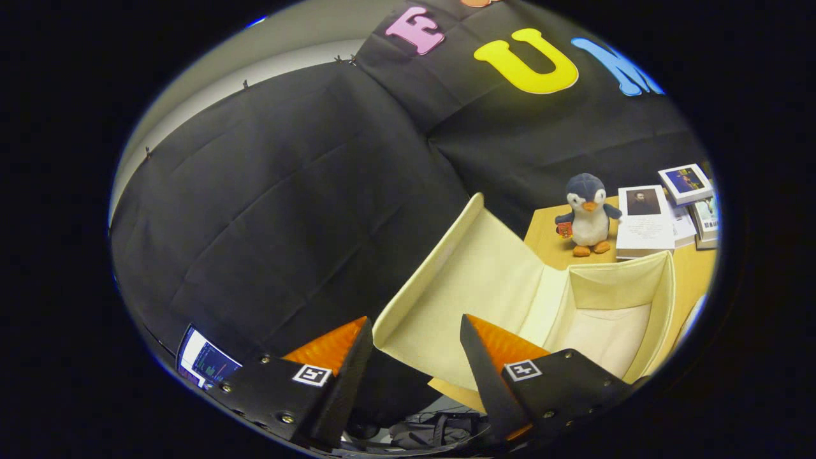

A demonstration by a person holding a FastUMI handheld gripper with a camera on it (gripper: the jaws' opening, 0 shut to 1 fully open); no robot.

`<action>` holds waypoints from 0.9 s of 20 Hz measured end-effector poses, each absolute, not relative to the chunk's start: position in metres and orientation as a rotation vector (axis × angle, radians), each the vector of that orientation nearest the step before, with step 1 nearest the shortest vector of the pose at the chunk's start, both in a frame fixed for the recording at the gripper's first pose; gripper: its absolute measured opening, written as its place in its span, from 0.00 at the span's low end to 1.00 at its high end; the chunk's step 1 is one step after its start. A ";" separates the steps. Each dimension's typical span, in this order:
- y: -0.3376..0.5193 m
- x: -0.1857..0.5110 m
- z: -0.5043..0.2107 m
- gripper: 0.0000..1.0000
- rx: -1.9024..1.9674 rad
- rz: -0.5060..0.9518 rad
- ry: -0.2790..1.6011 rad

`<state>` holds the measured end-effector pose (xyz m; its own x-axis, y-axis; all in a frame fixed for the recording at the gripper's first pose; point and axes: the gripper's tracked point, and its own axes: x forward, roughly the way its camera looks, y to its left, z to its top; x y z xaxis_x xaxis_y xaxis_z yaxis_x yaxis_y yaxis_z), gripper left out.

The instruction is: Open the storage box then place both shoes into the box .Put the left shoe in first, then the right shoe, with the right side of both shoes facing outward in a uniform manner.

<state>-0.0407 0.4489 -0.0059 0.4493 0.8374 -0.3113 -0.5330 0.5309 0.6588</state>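
Observation:
The cream fabric storage box [663, 299] stands open on the wooden table [545, 239], its pale inside bare. Its lid [472, 280] is swung up and leans away from the box toward the black cloth wall. My gripper [414, 319] is open, fingers wide apart. The lid's lower free edge and corner lie in the gap between them, close to the left finger [347, 357]. Neither finger presses on the lid. The right finger [484, 357] sits in front of the lid's inner face.
A plush penguin [588, 213] stands on the table just behind the box. Beside it lie stacked books [645, 220]. A small lit screen [205, 362] shows beside the left finger, and dark cables [440, 430] lie below the table edge.

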 end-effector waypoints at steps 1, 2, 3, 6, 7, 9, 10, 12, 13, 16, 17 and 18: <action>0.446 -0.038 -0.008 0.84 0.507 0.888 0.666; 0.442 -0.035 -0.010 0.84 0.503 0.875 0.660; 0.436 -0.030 -0.010 0.84 0.500 0.861 0.653; 0.411 -0.020 -0.016 0.84 0.481 0.818 0.640; 0.402 -0.017 -0.018 0.84 0.473 0.803 0.638; 0.386 -0.013 -0.020 0.92 0.461 0.773 0.630; 0.376 -0.011 -0.021 0.99 0.455 0.759 0.624; 0.357 -0.007 -0.026 0.99 0.444 0.731 0.624; 0.347 -0.005 -0.028 0.99 0.441 0.717 0.624; 0.318 0.002 -0.034 0.99 0.425 0.673 0.625; 0.307 0.005 -0.037 0.99 0.415 0.656 0.624; 0.297 0.007 -0.041 0.99 0.405 0.639 0.624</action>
